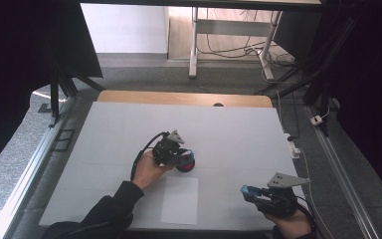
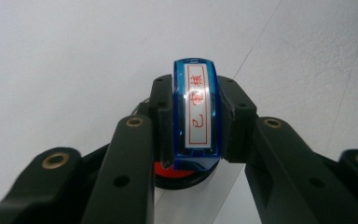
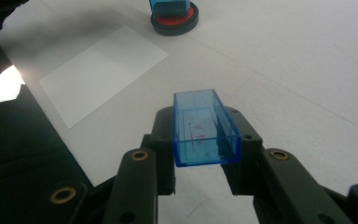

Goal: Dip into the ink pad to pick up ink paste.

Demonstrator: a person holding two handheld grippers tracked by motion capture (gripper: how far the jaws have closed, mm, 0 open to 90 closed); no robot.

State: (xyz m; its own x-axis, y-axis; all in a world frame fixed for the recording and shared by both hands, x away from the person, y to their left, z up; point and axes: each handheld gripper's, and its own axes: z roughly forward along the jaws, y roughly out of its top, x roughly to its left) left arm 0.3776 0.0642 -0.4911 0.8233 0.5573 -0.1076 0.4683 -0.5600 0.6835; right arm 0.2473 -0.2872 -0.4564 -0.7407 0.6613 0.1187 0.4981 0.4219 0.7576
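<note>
Near the middle of the white-covered desk (image 1: 129, 129), the left tongs (image 1: 179, 158) are clamped on a blue stamp (image 2: 196, 112), whose base sits down on a round black ink pad (image 1: 187, 165) with a red centre. In the left gripper view the stamp stands upright between the two black jaws, which press on its two flat sides; its top bears a white label with red characters in a red frame, and the red of the ink pad shows just beneath its lower edge. At the near right corner of the desk, the right tongs (image 1: 248, 193) hold a clear blue cap (image 3: 204, 128), an open-sided rectangular box, pinched by its two long walls and raised off the desk surface. Faint red marks show on the inner face of the cap. A white sheet of paper (image 1: 179, 200) lies flat on the near part of the desk, just on the near side of the ink pad and between the two hands; in the right gripper view it sits to the left, with the ink pad and the lower part of the stamp at the far edge. The stamp and the cap are well apart.
</note>
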